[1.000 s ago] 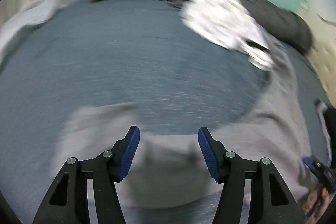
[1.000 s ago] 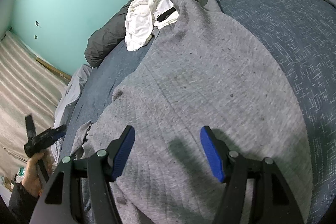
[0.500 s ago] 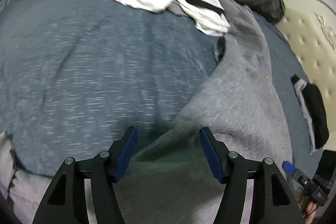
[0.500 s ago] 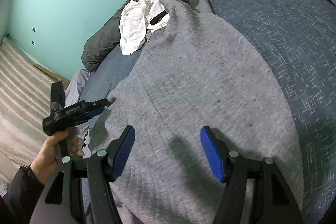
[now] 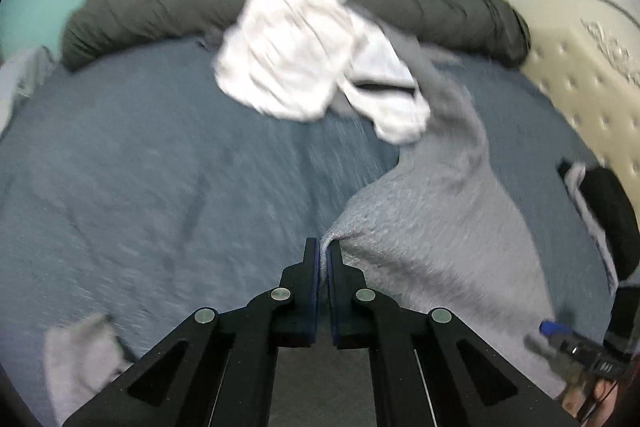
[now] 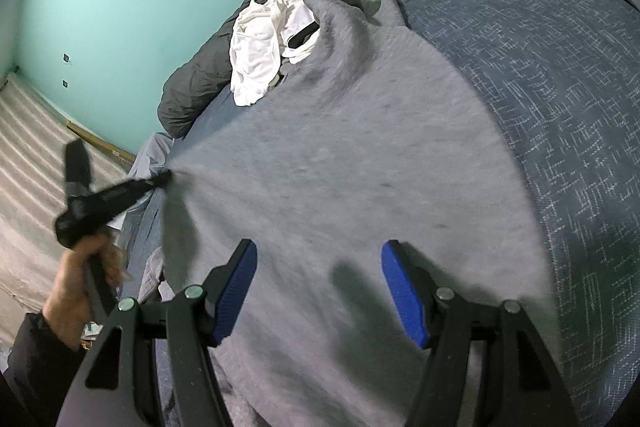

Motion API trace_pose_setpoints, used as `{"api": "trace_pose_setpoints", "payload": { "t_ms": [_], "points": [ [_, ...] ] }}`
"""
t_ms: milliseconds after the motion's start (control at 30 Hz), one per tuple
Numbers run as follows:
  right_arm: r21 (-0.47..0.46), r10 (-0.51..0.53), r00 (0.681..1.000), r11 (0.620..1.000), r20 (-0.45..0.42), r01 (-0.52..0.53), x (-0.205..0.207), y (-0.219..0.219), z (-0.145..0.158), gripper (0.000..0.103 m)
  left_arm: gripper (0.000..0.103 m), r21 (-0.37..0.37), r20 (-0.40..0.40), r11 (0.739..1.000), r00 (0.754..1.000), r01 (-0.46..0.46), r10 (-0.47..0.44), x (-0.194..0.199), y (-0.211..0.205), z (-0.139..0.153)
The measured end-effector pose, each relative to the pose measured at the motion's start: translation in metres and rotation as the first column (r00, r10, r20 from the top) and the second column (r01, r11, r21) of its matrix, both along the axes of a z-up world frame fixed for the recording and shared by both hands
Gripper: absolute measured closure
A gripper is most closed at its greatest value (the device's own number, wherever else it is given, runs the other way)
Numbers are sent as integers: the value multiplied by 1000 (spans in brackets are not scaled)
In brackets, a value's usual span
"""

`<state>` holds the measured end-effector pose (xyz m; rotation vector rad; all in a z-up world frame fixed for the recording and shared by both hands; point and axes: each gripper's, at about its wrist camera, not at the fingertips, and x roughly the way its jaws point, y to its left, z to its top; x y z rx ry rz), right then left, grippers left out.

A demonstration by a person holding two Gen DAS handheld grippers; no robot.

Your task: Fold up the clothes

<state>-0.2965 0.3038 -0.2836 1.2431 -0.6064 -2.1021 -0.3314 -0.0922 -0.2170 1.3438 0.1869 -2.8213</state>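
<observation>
A grey sweatshirt (image 6: 360, 155) lies spread on the blue bed cover (image 6: 560, 67). It also shows in the left wrist view (image 5: 440, 227). My left gripper (image 5: 323, 247) is shut on the sweatshirt's left edge and lifts it; in the right wrist view the left gripper (image 6: 162, 181) pulls that edge taut. My right gripper (image 6: 320, 283) is open and empty, hovering over the sweatshirt's near part. In the left wrist view the right gripper (image 5: 546, 329) shows at the lower right edge.
A crumpled white garment (image 5: 312, 67) lies at the far side of the bed, also in the right wrist view (image 6: 264, 47). A dark grey rolled duvet (image 5: 160, 15) lines the far edge. A black-and-white garment (image 5: 600, 219) lies right. A tufted headboard (image 5: 580, 87) stands beyond.
My left gripper has closed on the sweatshirt's left edge and pulled it up and outward. My right gripper stays open over the sweatshirt.
</observation>
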Motion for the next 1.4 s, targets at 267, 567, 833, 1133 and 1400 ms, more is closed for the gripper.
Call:
{"api": "trace_pose_setpoints", "payload": {
  "t_ms": [267,567,833,1133,1400],
  "points": [
    [5,-39,998,999,-44,39,-3,19,16,37,100,-79,-30,997,999,-28,25,30,-14,19],
    [212,-54,998,976,16,50,-18,26,-13,37,100,-51,-17,998,1000,-26,25,58,-14,12],
    [258,55,998,965,-4,-52,-4,9,-24,99,100,-31,-31,999,999,-10,9,79,-11,25],
    [453,251,966,869,-63,-197,58,10,30,101,100,39,-75,999,997,-12,15,99,-14,42],
    [592,349,933,735,87,-330,104,7,5,101,100,76,-35,996,999,43,-41,130,8,6]
  ]
}}
